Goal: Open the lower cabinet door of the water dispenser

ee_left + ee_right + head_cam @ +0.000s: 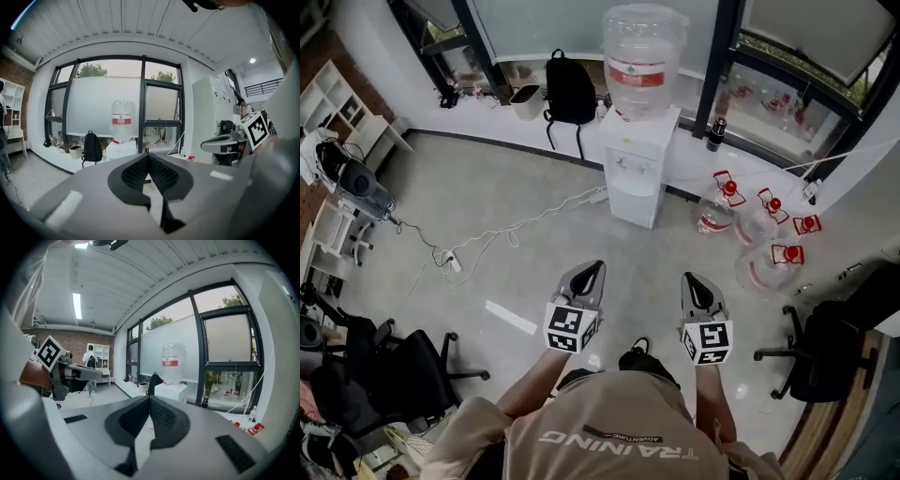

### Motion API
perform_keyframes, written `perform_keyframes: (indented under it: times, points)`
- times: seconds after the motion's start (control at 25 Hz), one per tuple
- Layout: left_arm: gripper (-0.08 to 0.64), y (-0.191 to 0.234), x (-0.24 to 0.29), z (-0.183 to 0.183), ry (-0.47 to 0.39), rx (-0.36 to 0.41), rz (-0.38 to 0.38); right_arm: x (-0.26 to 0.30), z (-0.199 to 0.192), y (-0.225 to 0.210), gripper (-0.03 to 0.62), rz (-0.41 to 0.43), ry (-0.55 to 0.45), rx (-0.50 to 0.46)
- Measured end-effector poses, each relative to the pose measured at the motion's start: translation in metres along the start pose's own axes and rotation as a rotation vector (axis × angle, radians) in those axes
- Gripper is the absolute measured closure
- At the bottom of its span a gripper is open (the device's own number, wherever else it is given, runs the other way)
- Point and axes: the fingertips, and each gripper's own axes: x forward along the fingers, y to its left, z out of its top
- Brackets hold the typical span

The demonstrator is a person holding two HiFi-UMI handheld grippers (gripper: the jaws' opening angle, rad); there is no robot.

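Note:
The white water dispenser (637, 159) stands against the window wall, with a clear bottle (644, 56) on top. Its lower cabinet door (633, 204) is closed. Both grippers are held side by side over the floor, well short of it. My left gripper (596, 268) points at the dispenser with its jaws together and nothing between them. My right gripper (688, 279) is also shut and empty. The dispenser (121, 149) shows beyond the left gripper (148, 155) in the left gripper view. It also shows as the dispenser (172, 391) beyond the right gripper (149, 397) in the right gripper view.
A black backpack (570, 89) and a white bin (526, 101) sit left of the dispenser. Several empty red-capped water bottles (759, 234) lie on the floor to its right. White cables and a power strip (455, 262) run across the floor at left. Office chairs (820, 347) (403, 370) stand on both sides.

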Motion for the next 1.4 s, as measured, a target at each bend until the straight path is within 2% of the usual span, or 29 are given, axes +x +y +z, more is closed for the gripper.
perform_keyframes:
  times: [0.28, 0.68, 0.96, 1.4]
  points:
    - [0.552, -0.006, 0.042, 0.012, 0.012, 0.007, 0.026, 0.024, -0.003, -0.04, 0.581, 0.034, 0.004, 0.01]
    - [0.552, 0.002, 0.083, 0.013, 0.035, 0.009, 0.025, 0.054, -0.018, -0.063, 0.581, 0.046, 0.047, 0.041]
    - [0.552, 0.033, 0.122, 0.014, 0.022, -0.02, 0.004, 0.098, -0.007, -0.075, 0.581, 0.034, 0.061, 0.014]
    - [0.552, 0.134, 0.204, 0.052, -0.016, -0.017, -0.072, 0.214, 0.046, -0.078, 0.581, -0.016, 0.045, -0.01]
